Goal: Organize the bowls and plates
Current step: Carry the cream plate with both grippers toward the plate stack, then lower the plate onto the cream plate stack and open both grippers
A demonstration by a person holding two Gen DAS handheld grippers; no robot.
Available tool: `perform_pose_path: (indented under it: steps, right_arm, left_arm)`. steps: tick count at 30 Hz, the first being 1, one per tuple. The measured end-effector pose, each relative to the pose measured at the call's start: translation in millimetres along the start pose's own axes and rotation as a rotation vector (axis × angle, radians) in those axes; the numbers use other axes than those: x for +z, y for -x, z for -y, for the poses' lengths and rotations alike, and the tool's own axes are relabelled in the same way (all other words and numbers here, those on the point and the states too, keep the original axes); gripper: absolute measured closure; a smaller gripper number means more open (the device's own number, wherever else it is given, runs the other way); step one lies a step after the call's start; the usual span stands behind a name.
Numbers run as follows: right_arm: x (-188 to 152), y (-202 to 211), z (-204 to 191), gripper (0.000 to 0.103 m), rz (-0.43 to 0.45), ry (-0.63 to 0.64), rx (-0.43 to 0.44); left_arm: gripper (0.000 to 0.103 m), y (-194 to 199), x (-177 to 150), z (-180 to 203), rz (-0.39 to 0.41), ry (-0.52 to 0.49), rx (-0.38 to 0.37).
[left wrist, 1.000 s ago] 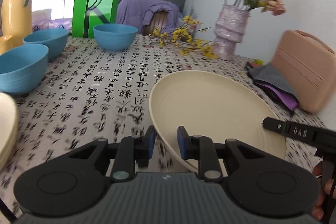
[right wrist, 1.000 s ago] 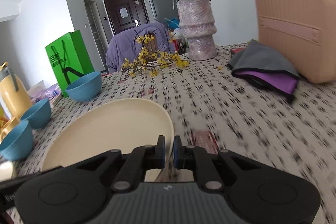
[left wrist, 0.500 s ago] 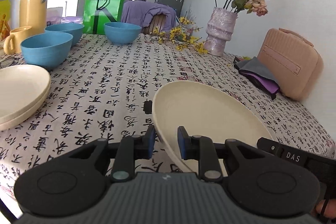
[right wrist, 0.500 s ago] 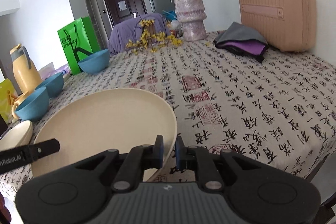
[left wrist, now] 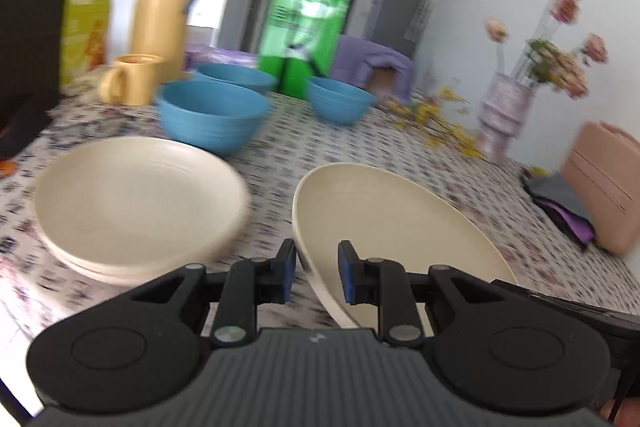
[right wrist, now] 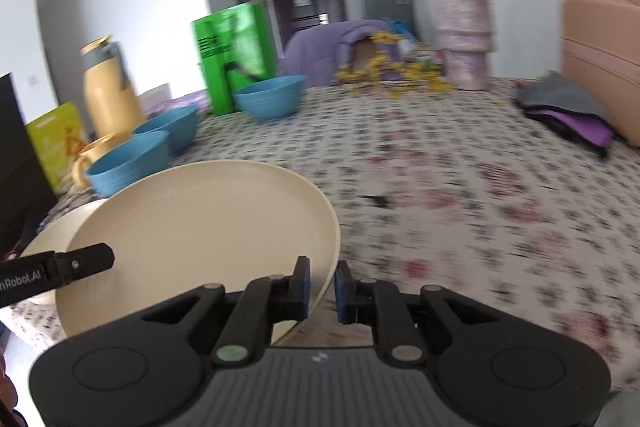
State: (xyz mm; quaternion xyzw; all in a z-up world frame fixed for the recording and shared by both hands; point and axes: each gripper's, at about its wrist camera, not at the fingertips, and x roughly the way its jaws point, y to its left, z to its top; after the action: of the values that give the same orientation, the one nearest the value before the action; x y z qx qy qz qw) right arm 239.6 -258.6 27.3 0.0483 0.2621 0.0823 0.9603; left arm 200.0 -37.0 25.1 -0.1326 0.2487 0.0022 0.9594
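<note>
I hold one cream plate [left wrist: 396,227] between both grippers, lifted above the patterned table. My left gripper [left wrist: 315,273] is shut on its left rim. My right gripper [right wrist: 321,285] is shut on its right rim, and the same plate [right wrist: 200,227] fills the lower left of the right wrist view. A stack of cream plates [left wrist: 136,203] lies on the table just left of the held plate; its edge shows in the right wrist view [right wrist: 52,231]. Three blue bowls [left wrist: 212,115] [left wrist: 236,77] [left wrist: 340,99] stand behind.
A yellow thermos [left wrist: 162,3] and yellow mug [left wrist: 132,79] stand at the back left beside a green bag [left wrist: 304,39]. A vase with flowers [left wrist: 506,119], yellow blossoms [left wrist: 436,119], folded cloths [right wrist: 568,107] and a pink case [right wrist: 600,63] line the right side.
Both grippers have carried the plate leftward across the table. The stack of cream plates now lies close beside it, and the view has swung toward the thermos and bowls.
</note>
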Motion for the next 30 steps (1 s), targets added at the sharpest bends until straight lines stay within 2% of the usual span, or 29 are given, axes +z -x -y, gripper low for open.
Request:
perform_pose_path:
  steps: [10, 16, 21, 25, 30]
  right_arm:
    - [21.0, -57.2, -108.8, 0.090, -0.022, 0.142, 0.130]
    - [21.4, -79.6, -158.8, 0.090, -0.027, 0.207, 0.167]
    - [18.2, -88.1, -180.6, 0.089, -0.025, 0.261, 0.159]
    - [15.6, -91.9, -190.0, 0.087, -0.031, 0.304, 0.141]
    - [13.0, -91.1, -191.9, 0.084, -0.023, 0.332, 0.137]
  left_arm:
    - [0.080, 3.1, 33.2, -105.5, 0.038, 0.101, 0.136]
    - [0.080, 0.0, 43.0, -148.2, 0.035, 0.127, 0.185]
    - [0.080, -5.1, 44.3, -164.2, 0.009, 0.127, 0.198]
    - [0.079, -4.3, 43.4, -168.6, 0.018, 0.119, 0.192]
    - [0.072, -4.7, 39.1, -166.6, 0.031, 0.070, 0.180]
